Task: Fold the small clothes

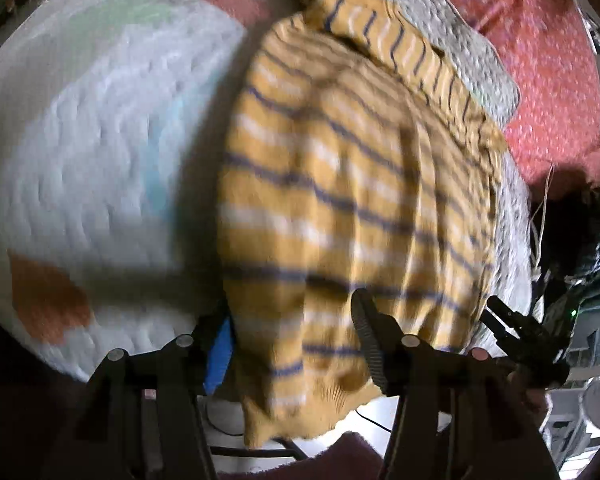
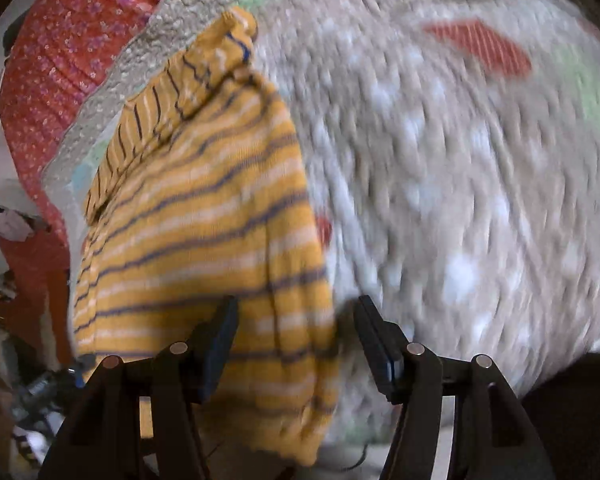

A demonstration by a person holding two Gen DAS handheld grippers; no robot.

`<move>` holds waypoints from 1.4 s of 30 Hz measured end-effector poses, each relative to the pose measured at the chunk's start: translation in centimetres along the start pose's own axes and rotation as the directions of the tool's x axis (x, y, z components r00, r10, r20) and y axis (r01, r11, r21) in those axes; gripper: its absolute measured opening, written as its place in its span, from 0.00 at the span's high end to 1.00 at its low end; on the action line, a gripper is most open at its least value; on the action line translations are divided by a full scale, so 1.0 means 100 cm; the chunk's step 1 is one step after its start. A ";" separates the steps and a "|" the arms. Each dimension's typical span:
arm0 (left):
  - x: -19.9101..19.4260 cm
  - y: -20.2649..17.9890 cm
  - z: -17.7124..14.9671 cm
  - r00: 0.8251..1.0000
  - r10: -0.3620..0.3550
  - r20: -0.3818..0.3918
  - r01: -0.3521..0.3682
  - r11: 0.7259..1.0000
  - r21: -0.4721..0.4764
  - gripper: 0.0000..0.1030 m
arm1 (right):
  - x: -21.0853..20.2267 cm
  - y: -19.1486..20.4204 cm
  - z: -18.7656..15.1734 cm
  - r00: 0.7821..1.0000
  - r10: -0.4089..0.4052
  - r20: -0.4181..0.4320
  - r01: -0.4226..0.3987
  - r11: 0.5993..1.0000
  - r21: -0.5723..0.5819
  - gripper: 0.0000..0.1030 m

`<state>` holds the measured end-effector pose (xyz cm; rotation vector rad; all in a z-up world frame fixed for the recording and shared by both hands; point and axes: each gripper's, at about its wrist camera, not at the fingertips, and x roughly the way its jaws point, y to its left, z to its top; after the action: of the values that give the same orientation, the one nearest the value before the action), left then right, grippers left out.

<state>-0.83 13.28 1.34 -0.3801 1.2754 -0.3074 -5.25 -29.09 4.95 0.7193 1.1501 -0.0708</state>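
A small yellow knit garment with navy and white stripes (image 1: 340,200) lies on a white textured blanket (image 1: 100,140); its near hem hangs over the blanket's front edge. It also shows in the right wrist view (image 2: 204,232). My left gripper (image 1: 296,320) is open, its fingers either side of the garment's near hem, with cloth lying between them. My right gripper (image 2: 296,328) is open too, with the garment's right edge and hem lying between its fingers. Both views are motion blurred. The other gripper (image 1: 520,332) shows at the lower right of the left wrist view.
The white blanket (image 2: 460,200) has red, green and orange patches. A red floral bedspread (image 1: 548,60) lies beyond it and also shows in the right wrist view (image 2: 60,40). Cluttered items and cables (image 1: 572,288) sit at the bed's side.
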 end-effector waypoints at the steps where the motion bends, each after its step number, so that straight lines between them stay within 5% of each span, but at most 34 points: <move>1: -0.003 -0.003 -0.009 1.000 0.011 0.006 -0.011 1.000 0.022 0.42 | 0.003 -0.002 -0.008 1.000 -0.002 -0.018 0.003 1.000 0.005 0.38; 6: 0.010 -0.026 -0.033 0.994 0.107 0.004 -0.107 0.986 0.125 0.38 | 0.022 -0.003 -0.036 0.994 -0.002 -0.107 0.003 1.000 0.004 0.38; 7: 0.015 -0.032 -0.031 0.992 0.130 0.001 -0.129 0.982 0.137 0.51 | 0.024 -0.001 -0.037 0.993 0.008 -0.114 -0.008 1.000 0.001 0.43; 8: 0.015 -0.033 -0.032 0.988 0.156 -0.001 -0.154 0.978 0.144 0.80 | 0.027 0.001 -0.038 0.992 0.017 -0.122 -0.018 1.000 -0.005 0.71; 9: 0.014 -0.031 -0.031 0.987 0.160 -0.020 -0.155 0.978 0.143 0.91 | 0.028 0.004 -0.040 0.990 0.032 -0.140 -0.033 0.999 -0.006 0.85; 10: 0.012 -0.030 -0.031 0.989 0.141 -0.036 -0.135 0.983 0.123 0.91 | 0.026 0.005 -0.041 0.987 0.052 -0.151 -0.053 0.999 -0.001 0.87; 18: -0.024 -0.029 -0.051 0.990 0.136 -0.045 -0.132 0.987 0.089 0.92 | -0.027 0.007 -0.058 0.986 0.004 -0.166 -0.012 0.999 -0.049 0.90; 22: -0.021 -0.020 -0.062 0.985 0.153 -0.074 -0.146 0.985 0.092 0.91 | -0.021 0.001 -0.070 0.972 -0.042 -0.230 0.027 0.997 -0.066 0.84; 24: -0.024 -0.010 -0.059 0.991 0.102 -0.087 -0.098 0.994 0.054 0.90 | -0.019 -0.005 -0.068 0.970 -0.042 -0.241 0.035 0.999 -0.034 0.84; 28: -0.053 0.006 -0.049 0.998 0.043 -0.042 -0.041 0.999 0.035 0.88 | -0.045 -0.008 -0.051 0.988 -0.041 -0.147 0.036 0.999 -0.040 0.66; 31: -0.077 0.012 -0.026 0.999 0.025 0.033 -0.026 0.999 0.036 0.86 | -0.061 0.009 -0.027 0.996 -0.064 -0.057 0.058 0.993 -0.105 0.65; 35: -0.083 -0.002 0.042 0.992 0.030 0.119 -0.035 0.998 0.046 0.65 | -0.051 0.068 0.014 0.999 -0.036 -0.017 0.031 0.973 -0.228 0.65; 38: -0.053 -0.029 0.111 0.984 0.068 0.162 -0.081 0.994 0.078 0.56 | -0.035 0.113 0.044 1.000 -0.007 0.029 0.016 0.951 -0.310 0.65; 42: 0.002 -0.048 0.189 0.990 0.091 0.109 -0.100 0.992 0.080 0.54 | -0.013 0.145 0.094 0.991 0.005 0.131 0.034 0.956 -0.293 0.65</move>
<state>17.38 10.89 7.86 -0.2581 1.1692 -0.2565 7.66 -23.45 15.02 0.4346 1.0131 0.0412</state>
